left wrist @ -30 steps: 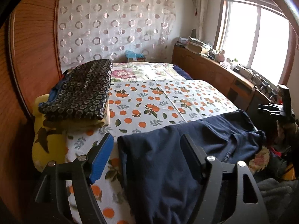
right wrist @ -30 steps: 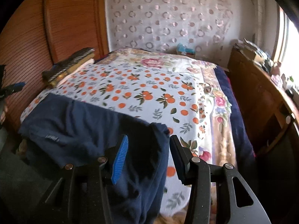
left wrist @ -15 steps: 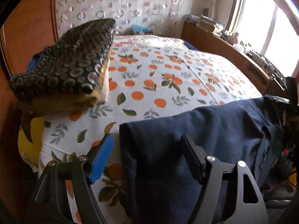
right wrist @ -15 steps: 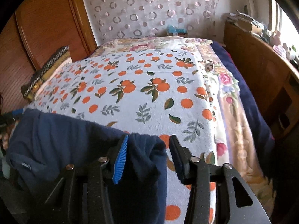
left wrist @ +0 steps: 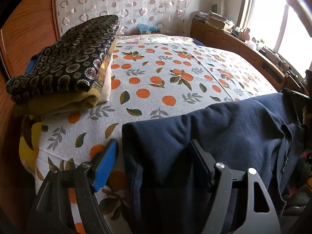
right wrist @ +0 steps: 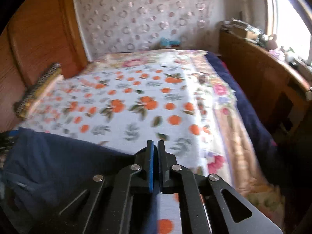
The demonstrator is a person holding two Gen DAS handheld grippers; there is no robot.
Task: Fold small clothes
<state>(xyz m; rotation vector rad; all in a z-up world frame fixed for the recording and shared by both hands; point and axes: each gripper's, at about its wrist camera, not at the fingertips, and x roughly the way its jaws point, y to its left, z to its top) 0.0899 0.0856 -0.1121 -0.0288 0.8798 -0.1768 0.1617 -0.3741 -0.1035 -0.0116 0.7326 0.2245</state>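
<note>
Navy blue knit garment [left wrist: 224,128] lay bunched along the near edge of the bed, on the white bedsheet with orange-fruit print [left wrist: 167,78], its lower part hanging off the edge. Fabric looked thick and soft, top edge a rolled fold, small label visible on the hanging part at right. Left claw [left wrist: 154,156] stood wide, blue pad clear of the cloth on the left, black finger pressed into the fabric, corner of the garment between them. Right claw [right wrist: 155,152] was pinched nearly closed on the garment's other corner [right wrist: 58,156]; that view was motion-blurred. Stack of folded clothes topped by a dark ring-patterned piece [left wrist: 74,58] sat at the bed's left edge against the wooden panel. Sheet beyond the garment was flat and unoccupied up to the headboard curtain.
</note>
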